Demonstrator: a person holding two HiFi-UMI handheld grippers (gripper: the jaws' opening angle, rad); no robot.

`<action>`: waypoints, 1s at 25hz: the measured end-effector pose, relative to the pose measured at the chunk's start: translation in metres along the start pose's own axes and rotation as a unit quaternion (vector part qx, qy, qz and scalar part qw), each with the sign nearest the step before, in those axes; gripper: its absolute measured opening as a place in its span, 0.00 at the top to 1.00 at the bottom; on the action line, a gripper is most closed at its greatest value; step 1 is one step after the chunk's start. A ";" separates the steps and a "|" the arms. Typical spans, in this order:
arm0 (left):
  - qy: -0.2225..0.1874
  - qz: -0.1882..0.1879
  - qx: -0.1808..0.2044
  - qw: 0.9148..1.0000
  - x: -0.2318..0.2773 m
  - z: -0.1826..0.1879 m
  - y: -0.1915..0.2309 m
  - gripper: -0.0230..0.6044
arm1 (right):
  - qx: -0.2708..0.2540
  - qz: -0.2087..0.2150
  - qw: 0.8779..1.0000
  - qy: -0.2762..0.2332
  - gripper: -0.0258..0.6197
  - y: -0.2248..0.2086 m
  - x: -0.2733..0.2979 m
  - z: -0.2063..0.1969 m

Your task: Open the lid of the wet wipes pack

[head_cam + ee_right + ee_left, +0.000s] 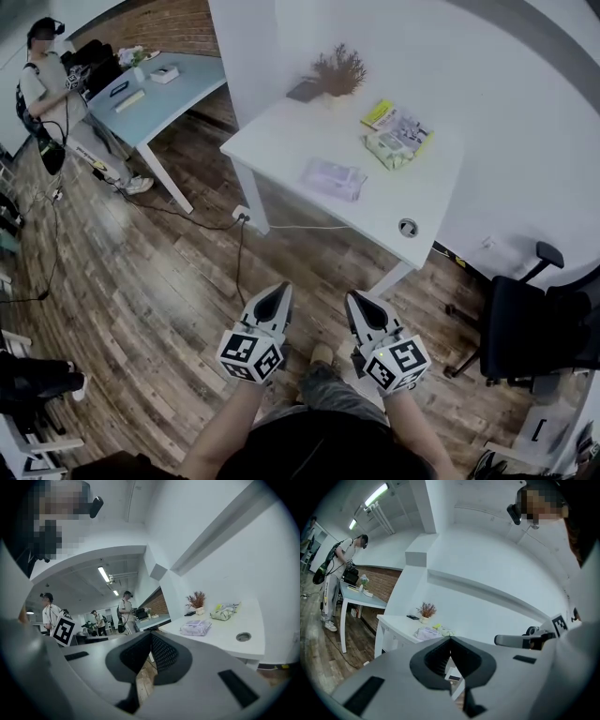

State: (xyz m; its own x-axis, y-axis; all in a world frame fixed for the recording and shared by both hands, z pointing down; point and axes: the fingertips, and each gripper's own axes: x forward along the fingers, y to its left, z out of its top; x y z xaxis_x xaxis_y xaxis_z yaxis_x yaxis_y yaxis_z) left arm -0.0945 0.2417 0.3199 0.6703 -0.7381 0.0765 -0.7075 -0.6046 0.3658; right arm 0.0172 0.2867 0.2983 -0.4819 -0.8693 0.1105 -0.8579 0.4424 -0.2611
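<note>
Nearest, the left gripper point(275, 302) and right gripper point(366, 311) hang over the wooden floor, both jaws closed on nothing, well short of the table point(281, 141). The lilac wet wipes pack point(333, 178) lies flat mid-table, apart from the greenish packs point(398, 141) far right. It looks soft, light and likely to slide. Pin its body with one gripper and lift the lid's edge with the other.

This is an office: white desk point(281, 141), blue desk point(178, 94), black swivel chair point(525, 328), ceiling strip lights point(375, 495)
</note>
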 end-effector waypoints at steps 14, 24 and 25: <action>-0.009 0.025 -0.001 1.000 0.076 0.018 0.027 0.94 | -0.007 0.031 0.999 0.013 0.93 -0.062 0.058 0.016; 0.005 0.041 -0.004 0.999 0.088 0.012 0.034 0.94 | 0.008 0.035 0.999 0.017 0.93 -0.082 0.070 0.015; 0.007 0.041 -0.003 0.999 0.090 0.012 0.035 0.94 | 0.013 0.033 0.999 0.017 0.93 -0.085 0.072 0.014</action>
State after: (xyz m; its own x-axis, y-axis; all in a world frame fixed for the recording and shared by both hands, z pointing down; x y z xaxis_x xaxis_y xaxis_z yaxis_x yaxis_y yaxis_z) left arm -0.0617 0.1505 0.3282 0.6128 -0.7813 0.1189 -0.7590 -0.5400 0.3638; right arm 0.0582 0.1835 0.3154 -0.5429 -0.8306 0.1244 -0.8199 0.4920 -0.2927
